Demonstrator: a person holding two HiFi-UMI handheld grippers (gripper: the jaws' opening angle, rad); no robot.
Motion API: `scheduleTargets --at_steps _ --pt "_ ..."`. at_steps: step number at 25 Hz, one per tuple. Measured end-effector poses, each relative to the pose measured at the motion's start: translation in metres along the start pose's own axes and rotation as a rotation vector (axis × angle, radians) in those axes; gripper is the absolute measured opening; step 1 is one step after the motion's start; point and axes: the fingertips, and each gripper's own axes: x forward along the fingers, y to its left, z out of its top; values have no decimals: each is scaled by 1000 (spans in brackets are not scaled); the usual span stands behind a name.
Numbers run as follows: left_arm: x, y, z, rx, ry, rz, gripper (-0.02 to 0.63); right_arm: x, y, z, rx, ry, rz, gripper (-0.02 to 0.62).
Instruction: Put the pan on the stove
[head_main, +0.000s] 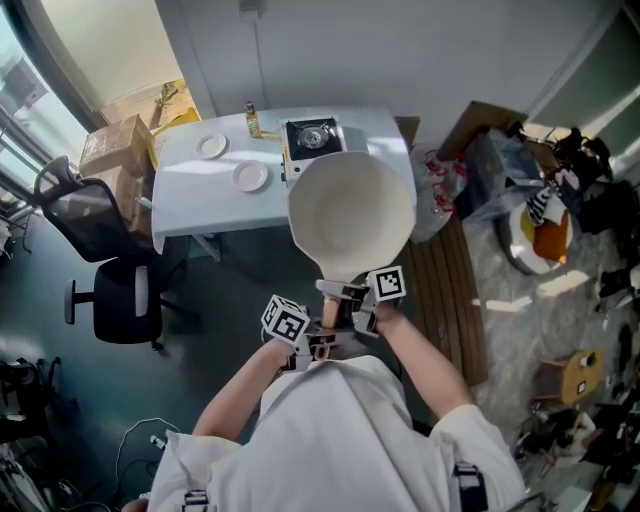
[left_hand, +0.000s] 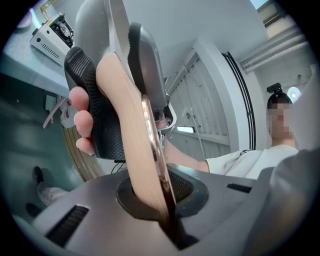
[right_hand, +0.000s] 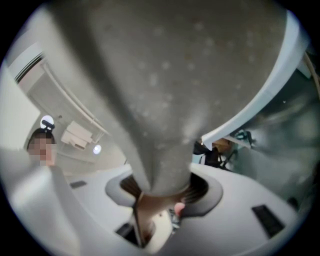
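Note:
The pan (head_main: 350, 215), round with a pale cream inside, hangs in the air in front of the person, over the near edge of the white table (head_main: 195, 190). Its wooden handle (left_hand: 131, 145) runs back between both grippers. My left gripper (head_main: 320, 345) is shut on the handle's end. My right gripper (head_main: 350, 300) is shut on the handle further forward, near the bowl. The right gripper view is filled by the pan's grey speckled underside (right_hand: 165, 75). The small black and silver stove (head_main: 312, 135) stands at the table's far right, just beyond the pan.
Two white plates (head_main: 212, 146) (head_main: 250, 176) and a small bottle (head_main: 252, 120) share the table. A black office chair (head_main: 110, 270) and cardboard boxes (head_main: 115, 145) stand to the left. A slatted wooden board (head_main: 445, 290) and cluttered gear lie to the right.

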Motion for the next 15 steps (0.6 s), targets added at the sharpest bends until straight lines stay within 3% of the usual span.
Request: scheduleTargets --at_steps 6,15 --pt "-2 16 25 -6 -6 0 21 3 -10 27 4 8 10 192" --pt "2 48 95 -22 -57 -4 21 3 -36 94 5 64 17 192"
